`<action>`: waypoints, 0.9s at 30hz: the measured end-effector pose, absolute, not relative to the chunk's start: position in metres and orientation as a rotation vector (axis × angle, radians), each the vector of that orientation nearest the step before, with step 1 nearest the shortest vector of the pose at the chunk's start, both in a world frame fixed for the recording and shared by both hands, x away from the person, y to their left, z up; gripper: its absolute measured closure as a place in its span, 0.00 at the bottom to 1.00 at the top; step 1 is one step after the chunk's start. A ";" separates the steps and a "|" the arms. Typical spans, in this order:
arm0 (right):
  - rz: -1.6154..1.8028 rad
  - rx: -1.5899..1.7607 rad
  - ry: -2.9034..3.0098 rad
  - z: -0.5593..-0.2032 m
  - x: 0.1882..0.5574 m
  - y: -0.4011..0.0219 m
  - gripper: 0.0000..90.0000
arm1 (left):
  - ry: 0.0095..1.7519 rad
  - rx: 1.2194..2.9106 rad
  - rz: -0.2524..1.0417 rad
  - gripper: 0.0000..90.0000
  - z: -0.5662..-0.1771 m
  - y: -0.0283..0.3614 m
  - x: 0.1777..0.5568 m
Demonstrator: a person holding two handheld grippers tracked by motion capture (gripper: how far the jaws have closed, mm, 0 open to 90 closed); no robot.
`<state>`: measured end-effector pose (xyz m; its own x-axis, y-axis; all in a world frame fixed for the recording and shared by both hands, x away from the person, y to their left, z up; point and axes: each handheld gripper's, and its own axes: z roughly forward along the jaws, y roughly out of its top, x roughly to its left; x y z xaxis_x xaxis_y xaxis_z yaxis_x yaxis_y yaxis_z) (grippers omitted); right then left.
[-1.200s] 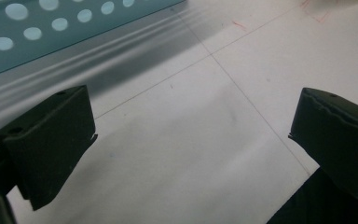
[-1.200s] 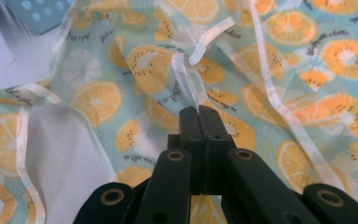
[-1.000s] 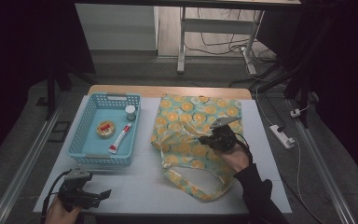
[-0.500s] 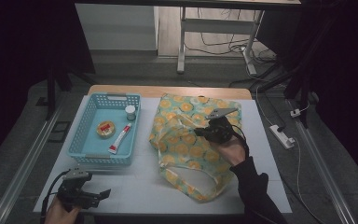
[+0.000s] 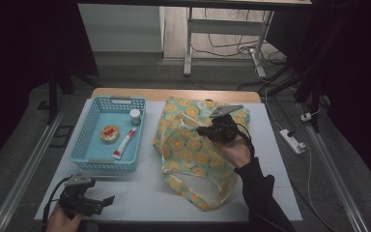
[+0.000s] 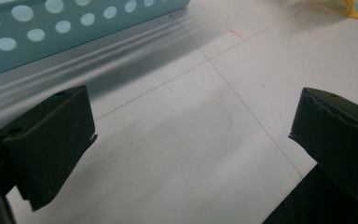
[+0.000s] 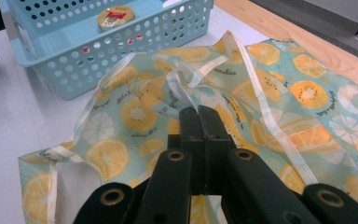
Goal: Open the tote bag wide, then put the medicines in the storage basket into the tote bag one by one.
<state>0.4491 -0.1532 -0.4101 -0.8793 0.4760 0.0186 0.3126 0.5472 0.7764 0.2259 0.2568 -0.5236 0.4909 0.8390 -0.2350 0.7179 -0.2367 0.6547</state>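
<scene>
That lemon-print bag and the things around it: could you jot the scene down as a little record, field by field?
bag: lemon-print bag, lying crumpled on the white table
right claw: right claw shut on a fold of the bag's white-edged rim, lifting it off the table
left claw: left claw open, nothing between its jaws, low over the table near the basket
basket: blue basket left of the bag
in the basket: round tin, red-and-white tube, small white jar
</scene>
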 end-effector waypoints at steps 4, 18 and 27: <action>1.244 0.669 2.583 -0.407 0.450 -0.152 1.00 | 1.279 2.010 0.210 0.00 -0.524 0.257 0.226; 1.253 0.666 2.582 -0.410 0.449 -0.154 1.00 | 1.293 1.984 0.201 0.00 -0.524 0.259 0.226; 1.255 0.658 2.584 -0.413 0.448 -0.155 1.00 | 1.283 1.960 0.194 0.00 -0.522 0.261 0.225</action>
<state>0.4480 -0.1554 -0.4128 -0.8824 0.4701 0.0187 0.3053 0.5420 0.7830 0.2249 0.2609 -0.5224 0.4811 0.8338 -0.2709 0.7163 -0.1957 0.6698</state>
